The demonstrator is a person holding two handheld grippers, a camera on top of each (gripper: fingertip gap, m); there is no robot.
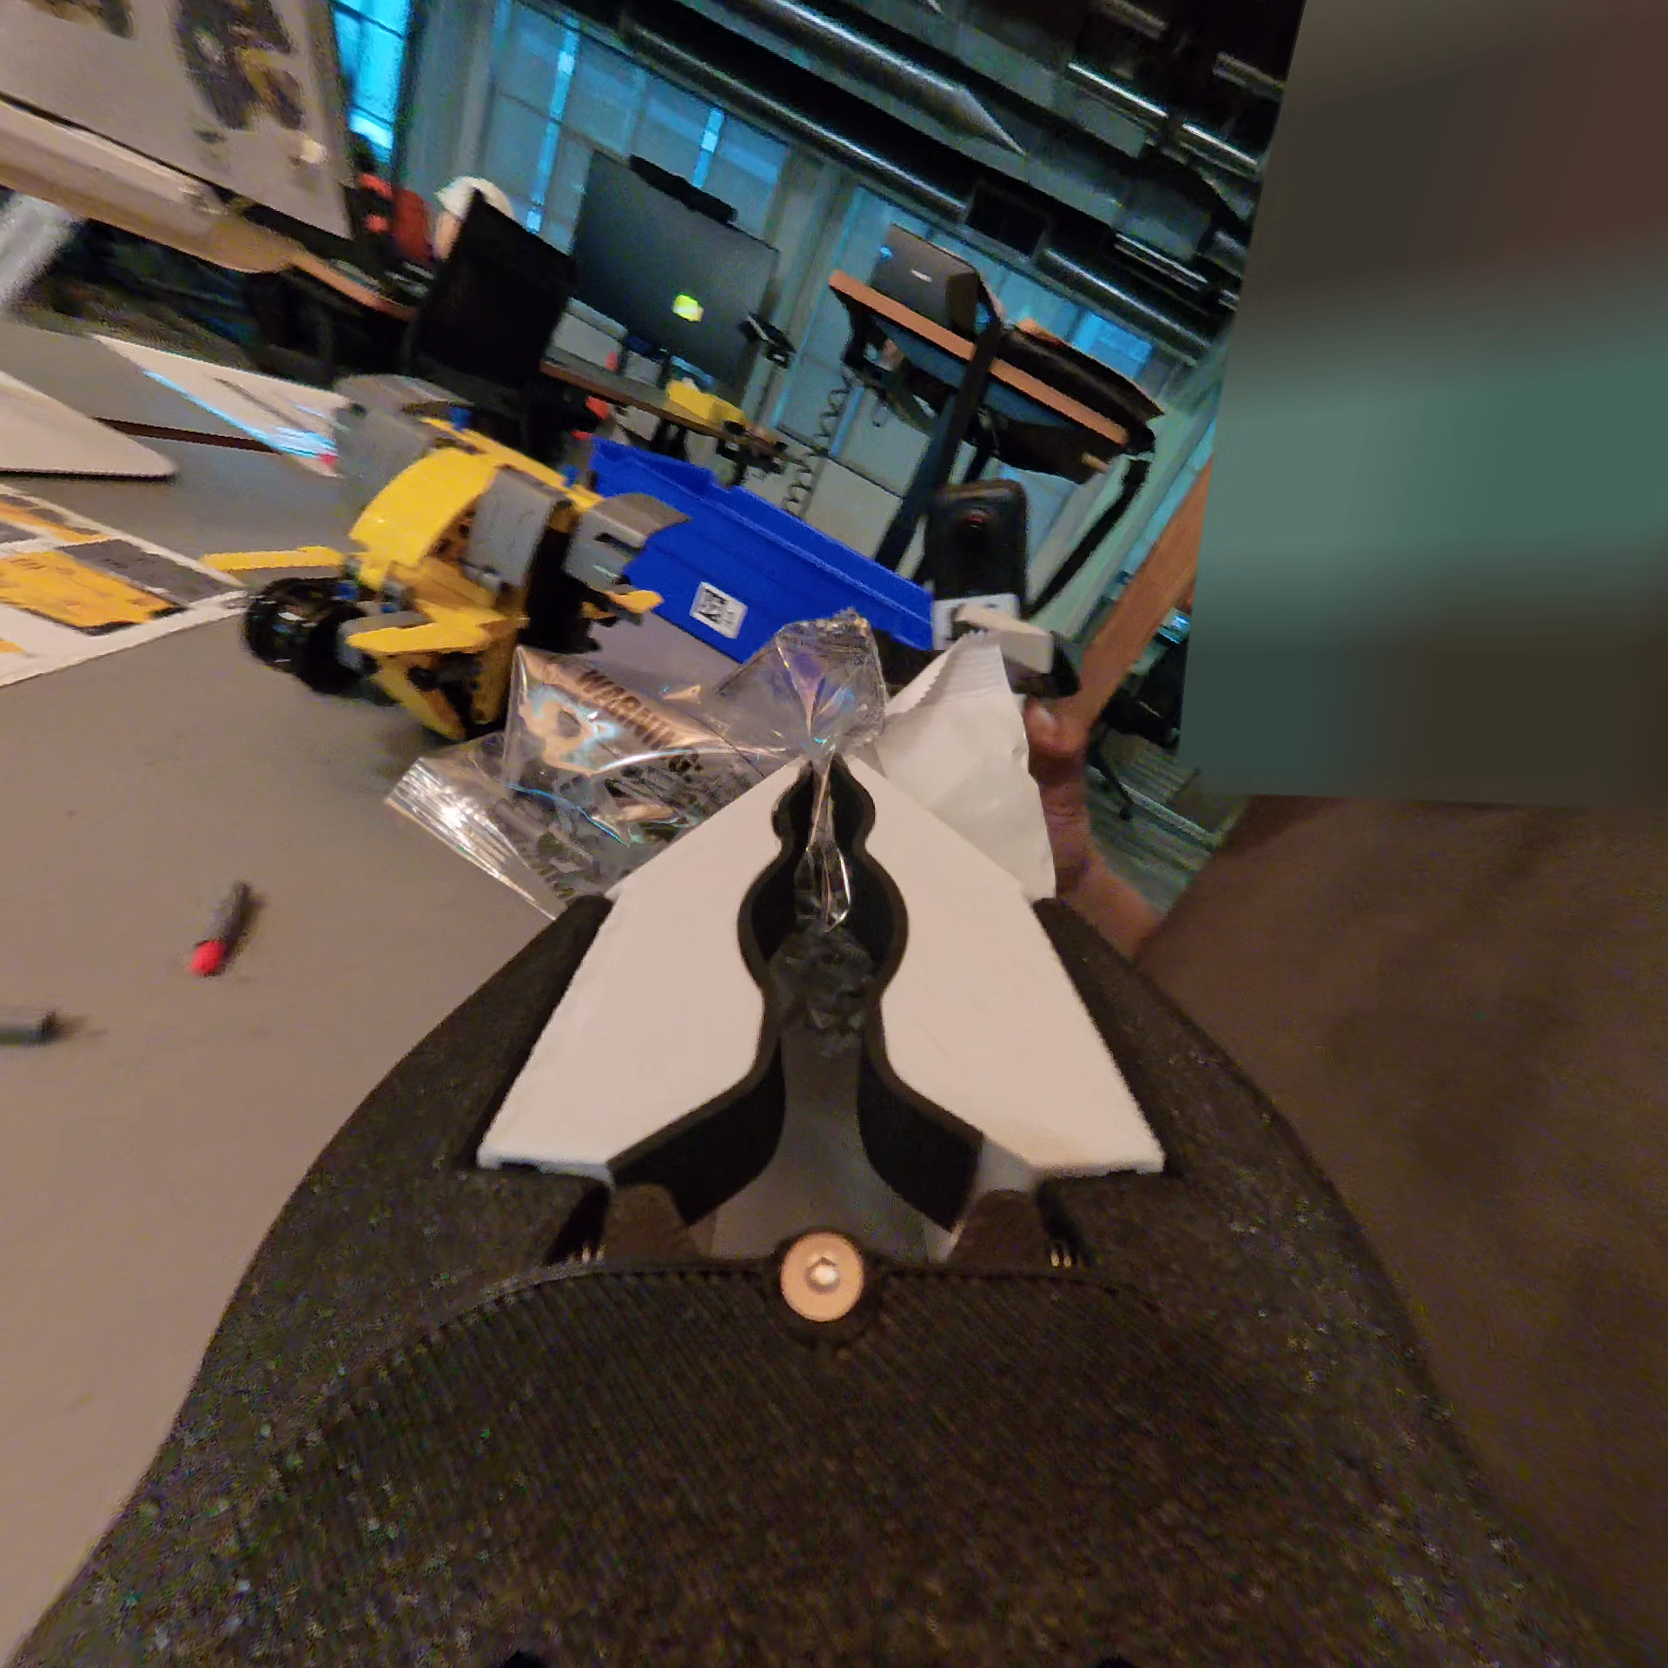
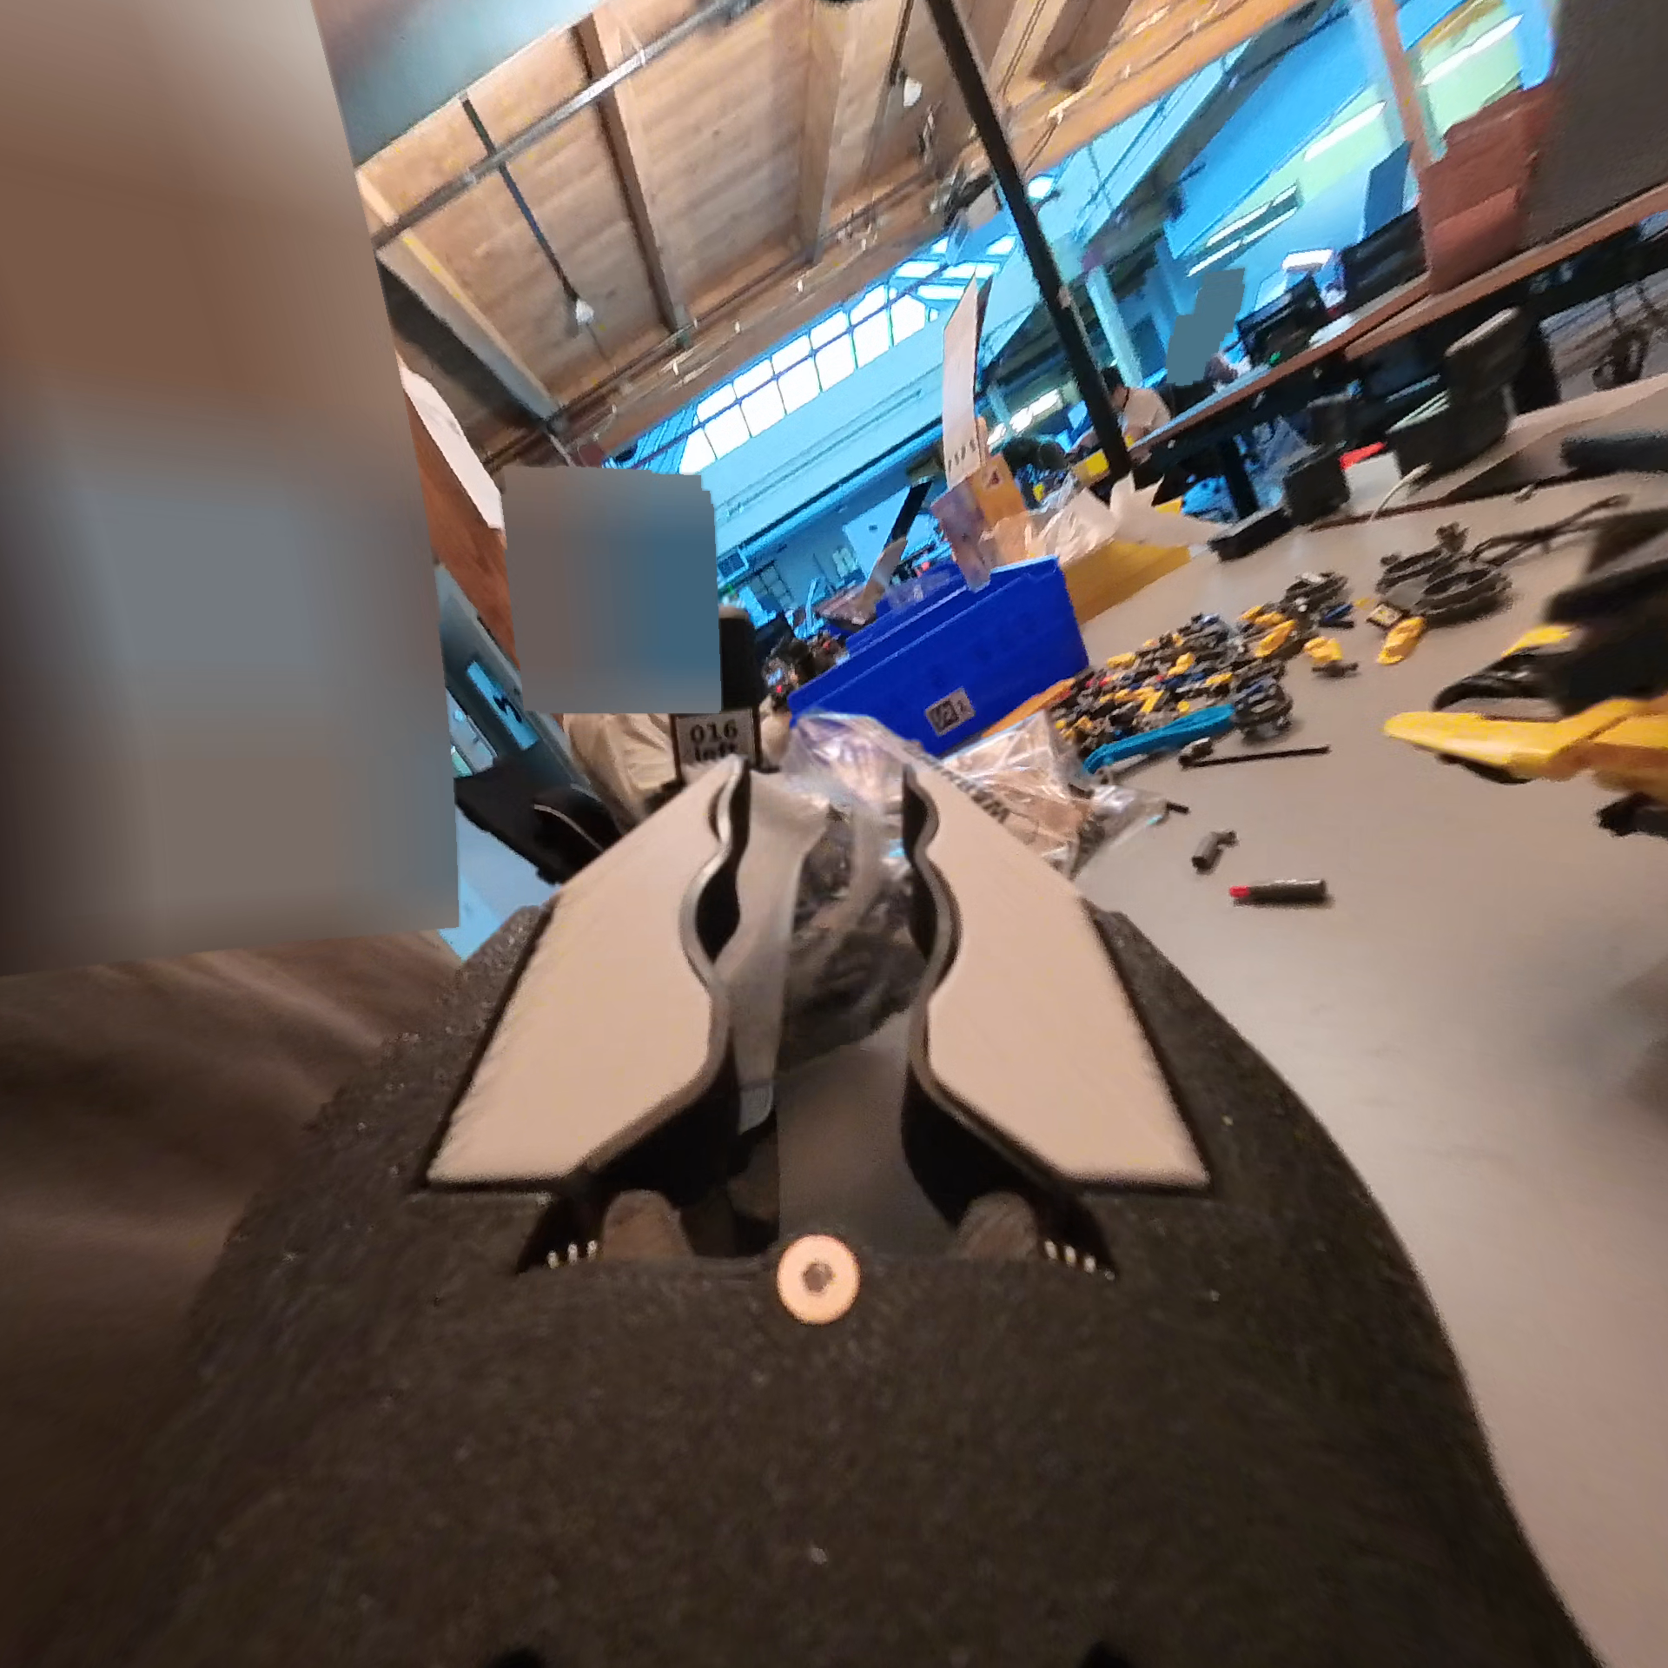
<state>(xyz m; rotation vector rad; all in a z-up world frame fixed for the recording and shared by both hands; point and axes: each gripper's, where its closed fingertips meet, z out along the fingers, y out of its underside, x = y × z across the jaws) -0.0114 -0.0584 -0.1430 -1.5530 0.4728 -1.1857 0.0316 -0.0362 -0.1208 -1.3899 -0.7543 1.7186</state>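
Note:
My left gripper [image 1: 817,767] is shut on a twisted corner of a clear plastic bag [image 1: 614,767] that holds small dark parts. The bag rests on the grey table [image 1: 226,812], and its pinched film runs back between the white fingers [image 1: 677,975]. In the right wrist view my right gripper [image 2: 821,776] stands with its jaws apart. The bunched bag [image 2: 839,912] lies between its fingers [image 2: 596,993]. I cannot tell whether they press it. A white finger of the right gripper [image 1: 966,767] and a hand [image 1: 1065,776] show just right of the bag.
A yellow brick-built vehicle [image 1: 451,578] and a blue bin [image 1: 767,560] stand behind the bag. A heap of loose yellow and black pieces [image 2: 1200,668] lies beyond the bin [image 2: 957,659]. A red-tipped pin [image 1: 221,930] and printed sheets [image 1: 81,578] lie to the left. The gap from one gripper's tips to the other's is roughly 6 centimeters. It is some 15 centimeters from my left tips to the red-tipped pin [image 1: 221,930]. Seen from the right wrist view [image 2: 1269,896] as well.

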